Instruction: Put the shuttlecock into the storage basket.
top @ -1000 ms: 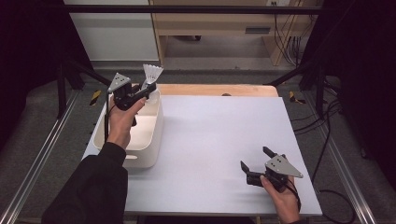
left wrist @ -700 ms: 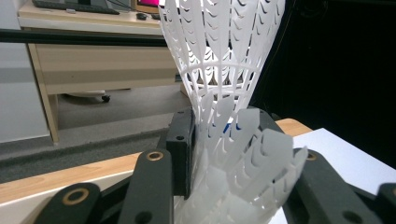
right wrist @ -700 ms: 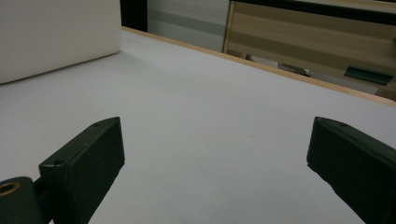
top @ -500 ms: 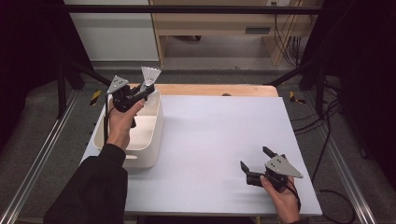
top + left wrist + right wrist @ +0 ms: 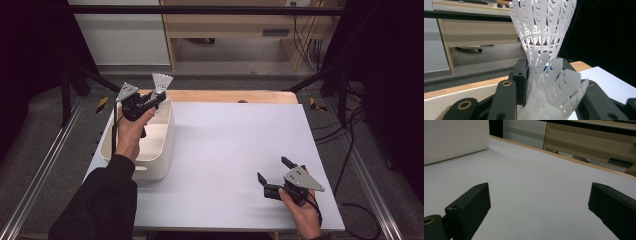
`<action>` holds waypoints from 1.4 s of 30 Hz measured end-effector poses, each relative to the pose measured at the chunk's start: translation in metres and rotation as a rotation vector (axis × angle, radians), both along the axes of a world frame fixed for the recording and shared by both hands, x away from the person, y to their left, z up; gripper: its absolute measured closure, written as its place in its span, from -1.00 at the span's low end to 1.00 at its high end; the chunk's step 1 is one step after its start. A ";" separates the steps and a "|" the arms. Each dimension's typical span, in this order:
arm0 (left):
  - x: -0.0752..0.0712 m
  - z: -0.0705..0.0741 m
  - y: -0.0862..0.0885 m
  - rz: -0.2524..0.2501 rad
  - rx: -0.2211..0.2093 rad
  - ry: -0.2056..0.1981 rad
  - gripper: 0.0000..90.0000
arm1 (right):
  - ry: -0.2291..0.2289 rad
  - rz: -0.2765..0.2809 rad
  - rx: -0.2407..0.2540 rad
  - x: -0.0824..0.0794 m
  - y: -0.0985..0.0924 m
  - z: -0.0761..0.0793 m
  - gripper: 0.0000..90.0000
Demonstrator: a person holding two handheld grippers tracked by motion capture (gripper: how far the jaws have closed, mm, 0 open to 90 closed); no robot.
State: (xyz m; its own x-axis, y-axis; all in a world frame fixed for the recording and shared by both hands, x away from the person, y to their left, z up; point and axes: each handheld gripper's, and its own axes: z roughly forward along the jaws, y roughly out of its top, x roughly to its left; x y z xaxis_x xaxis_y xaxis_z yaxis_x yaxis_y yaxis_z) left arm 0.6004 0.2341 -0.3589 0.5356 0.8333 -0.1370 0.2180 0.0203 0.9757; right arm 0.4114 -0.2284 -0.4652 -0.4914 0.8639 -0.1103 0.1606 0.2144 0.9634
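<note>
We take the white bin [image 5: 150, 150] at the left of the counter [image 5: 235, 150] as our landmark. The left tongs [image 5: 156, 98] hang above the bin's far end, held up in the person's left hand [image 5: 131, 135], and they are clamped on a white plastic shuttlecock [image 5: 162, 82]. In the left gripper view the shuttlecock [image 5: 544, 37] stands upright between the two black jaws, its skirt fanning upward; lower down, more white skirt ribs [image 5: 559, 92] are pressed between the jaws, though we cannot tell whether these belong to a second shuttlecock or to the same one.

Against the frames from a second ago, we find little changed: the left tongs sit at much the same spot over the bin's far end, with the shuttlecock raised perhaps slightly. The grip has not loosened. The right tongs [image 5: 272, 176] rest well away from the bin, near the counter's near right corner, in the same place as before, jaws standing wide apart with nothing between them; the right gripper view shows bare counter ahead and the bin's wall [image 5: 454, 140] at the upper left.

Our judgement: the shuttlecock is clear of the bin and the lift looks complete or paused. What the bin itself contains we cannot make out. The next move would likely be a carry toward the open counter to the right of the bin.
</note>
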 end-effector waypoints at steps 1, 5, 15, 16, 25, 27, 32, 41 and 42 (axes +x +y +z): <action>0.000 0.000 0.000 0.000 0.000 0.000 0.43 | 0.000 0.000 0.000 0.000 0.000 0.000 -0.90; 0.000 -0.001 0.000 -0.003 -0.002 0.001 0.43 | -0.002 0.002 0.000 0.000 0.000 0.000 -0.90; 0.001 -0.002 0.000 -0.004 -0.001 0.003 0.43 | -0.005 0.008 -0.004 0.000 0.001 -0.001 -0.90; 0.001 -0.002 -0.001 -0.005 0.000 0.004 0.43 | -0.005 0.007 -0.004 0.000 0.001 -0.001 -0.90; 0.003 -0.001 -0.001 0.000 -0.007 -0.004 0.43 | -0.006 0.008 -0.004 0.000 0.001 -0.001 -0.90; 0.004 -0.001 -0.001 0.002 -0.013 -0.007 0.43 | -0.006 0.009 -0.004 0.000 0.001 -0.001 -0.90; 0.006 -0.003 0.000 0.007 -0.009 -0.002 0.43 | -0.002 0.013 -0.007 0.001 0.002 -0.002 -0.90; 0.006 -0.004 -0.001 0.012 0.001 0.001 0.43 | -0.002 0.015 -0.009 0.001 0.002 -0.002 -0.90; 0.007 -0.004 -0.001 0.014 0.003 0.002 0.43 | -0.002 0.015 -0.009 0.001 0.002 -0.002 -0.90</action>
